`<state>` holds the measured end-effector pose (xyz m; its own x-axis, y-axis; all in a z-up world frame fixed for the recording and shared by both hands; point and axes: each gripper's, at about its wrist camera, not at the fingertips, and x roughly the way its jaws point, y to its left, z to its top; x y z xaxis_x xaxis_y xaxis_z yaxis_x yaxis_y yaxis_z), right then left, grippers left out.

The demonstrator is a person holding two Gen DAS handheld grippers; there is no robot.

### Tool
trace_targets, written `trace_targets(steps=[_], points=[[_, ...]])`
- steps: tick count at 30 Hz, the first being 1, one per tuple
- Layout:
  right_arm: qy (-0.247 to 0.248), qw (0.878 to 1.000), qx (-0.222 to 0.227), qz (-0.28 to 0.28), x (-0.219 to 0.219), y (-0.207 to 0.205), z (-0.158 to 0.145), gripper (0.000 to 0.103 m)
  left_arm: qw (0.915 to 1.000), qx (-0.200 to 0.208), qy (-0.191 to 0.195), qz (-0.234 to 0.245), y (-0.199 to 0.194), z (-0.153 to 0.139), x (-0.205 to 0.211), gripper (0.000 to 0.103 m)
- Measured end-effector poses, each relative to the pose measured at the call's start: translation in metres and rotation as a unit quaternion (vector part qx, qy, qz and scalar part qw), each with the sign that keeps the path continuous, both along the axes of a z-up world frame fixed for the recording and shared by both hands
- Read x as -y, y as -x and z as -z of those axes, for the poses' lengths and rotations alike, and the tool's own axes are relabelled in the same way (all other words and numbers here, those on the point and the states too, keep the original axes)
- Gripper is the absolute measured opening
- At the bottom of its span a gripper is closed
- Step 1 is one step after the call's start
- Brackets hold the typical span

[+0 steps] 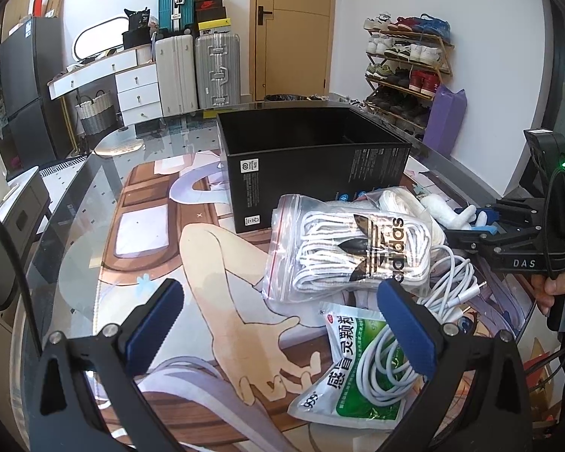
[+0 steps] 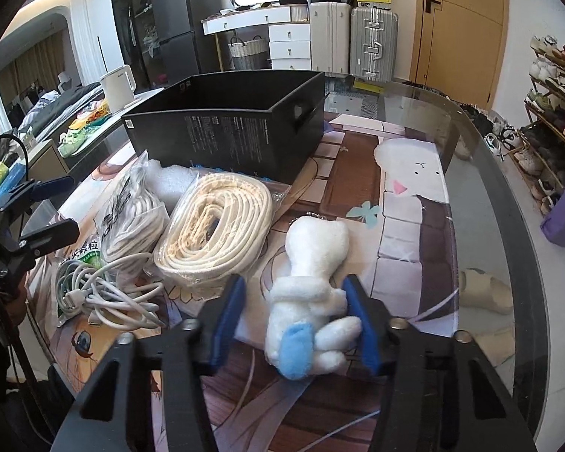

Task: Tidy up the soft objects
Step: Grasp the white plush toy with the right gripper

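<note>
A white plush toy (image 2: 312, 293) with a blue foot lies on the printed mat between the fingers of my right gripper (image 2: 295, 320), which is open around it, the right pad close to touching. A black open box (image 2: 226, 128) stands behind. A bag of cream rope (image 2: 214, 233), a zip bag of white laces (image 1: 354, 252), a white cable (image 1: 380, 361) and a green-white sachet (image 1: 342, 388) lie beside it. My left gripper (image 1: 282, 327) is open and empty above the mat, its right finger over the cable. The right gripper (image 1: 482, 226) also shows in the left wrist view.
The glass table edge (image 2: 508, 226) curves along the right. A purple bag (image 1: 444, 120) and a shoe rack (image 1: 406, 67) stand beyond it. Suitcases (image 1: 196, 71) and a white drawer unit (image 1: 137, 90) stand at the back wall.
</note>
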<state>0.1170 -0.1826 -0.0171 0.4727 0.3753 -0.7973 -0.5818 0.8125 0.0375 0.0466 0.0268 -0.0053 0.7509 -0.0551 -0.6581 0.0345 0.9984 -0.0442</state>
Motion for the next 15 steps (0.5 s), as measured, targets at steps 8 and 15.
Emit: trace_targets(steps=[8,15], points=[[0.009,1.000,0.012,-0.002,0.0011,0.0018,-0.0009,0.037,1.0000,-0.001,-0.001,0.002,0.0000,0.0006,0.0017,0.103],[-0.002,1.000,0.024,-0.005,0.0059,0.0055,-0.0097,0.037,1.0000,0.000,0.003,0.005,0.0008,-0.0006,0.0029,0.103]])
